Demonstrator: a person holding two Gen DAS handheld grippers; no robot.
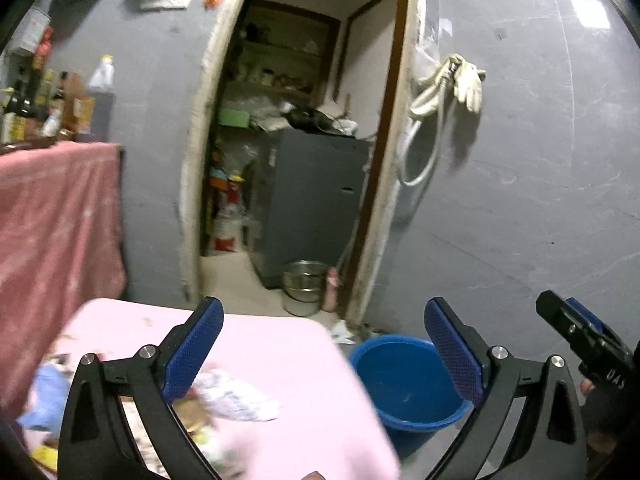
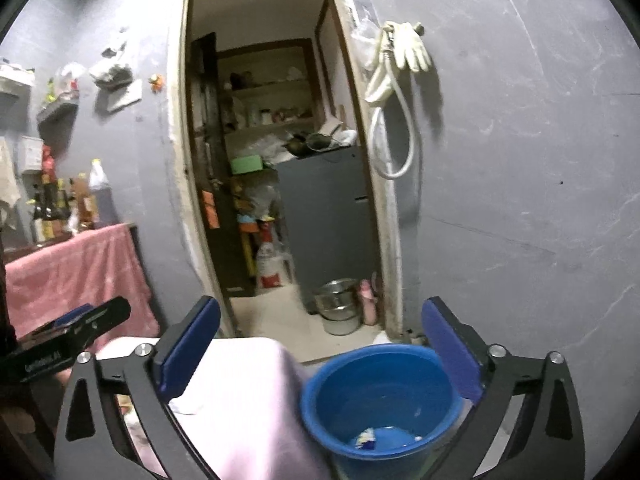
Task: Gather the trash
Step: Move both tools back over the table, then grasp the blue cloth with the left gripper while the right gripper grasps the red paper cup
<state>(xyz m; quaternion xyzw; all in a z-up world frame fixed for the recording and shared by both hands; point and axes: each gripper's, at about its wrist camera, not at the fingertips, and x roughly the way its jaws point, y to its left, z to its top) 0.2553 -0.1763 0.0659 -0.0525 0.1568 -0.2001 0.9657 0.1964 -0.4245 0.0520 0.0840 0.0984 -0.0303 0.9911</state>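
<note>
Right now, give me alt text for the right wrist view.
The open, empty right hand-held gripper points over a round blue plastic bucket holding small scraps of trash. A pink cloth-covered table sits left; an open doorway lies ahead.

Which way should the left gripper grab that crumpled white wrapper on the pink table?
Probably from above, across its narrow middle. The crumpled white wrapper lies flat and long on the pink table, just past the open left gripper, so its puffed-up folds are easiest to pinch. The picture is blurry, so its edges are uncertain.
</note>
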